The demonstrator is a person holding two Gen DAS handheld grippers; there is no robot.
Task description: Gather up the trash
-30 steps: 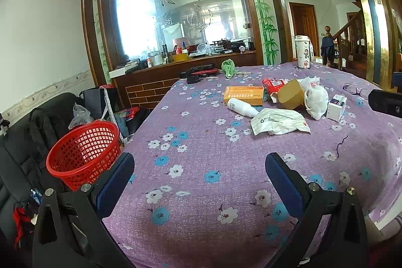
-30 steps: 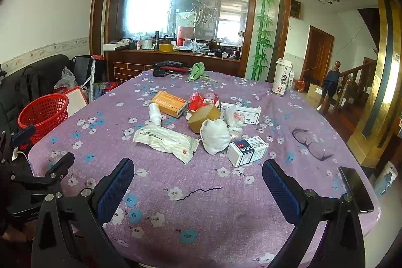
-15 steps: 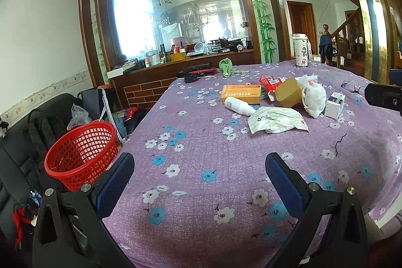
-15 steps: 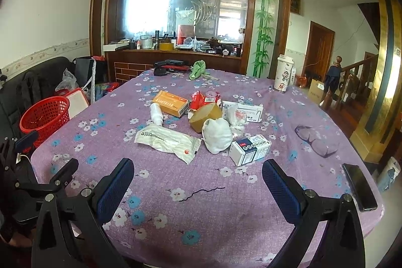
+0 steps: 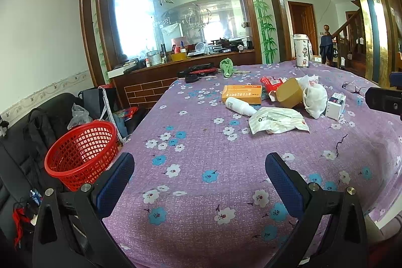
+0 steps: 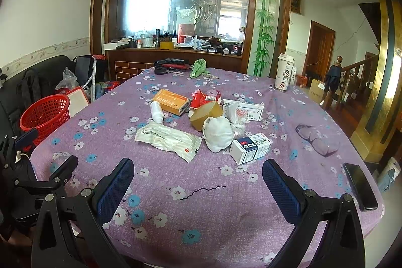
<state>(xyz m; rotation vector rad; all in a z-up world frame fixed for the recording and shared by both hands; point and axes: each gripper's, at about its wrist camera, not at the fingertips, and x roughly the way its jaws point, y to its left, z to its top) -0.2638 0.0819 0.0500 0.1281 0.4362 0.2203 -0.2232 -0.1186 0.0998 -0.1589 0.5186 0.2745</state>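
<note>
While a purple flowered tablecloth covers the whole table and fills most of both views, the red mesh basket stands off the table's left edge, beside a black sofa, and looks empty as far as its inside shows. Both tongs hover above the near part of the cloth: the left gripper has its blue-padded fingers spread wide with nothing between them, and the right gripper is spread just as wide and also holds nothing. Trash lies clustered near the middle of the table, well apart from both grippers. Largest of it is a flat white wrapper with a recycling mark, nearest the grippers. Behind it lie an orange box, a brown tape roll and a white crumpled bag, the bag touching the roll. Just right of the bag sits a small white-and-blue carton. A white bottle lies on its side just beside the orange box. Clear glasses and a dark phone lie toward the right edge.
</note>
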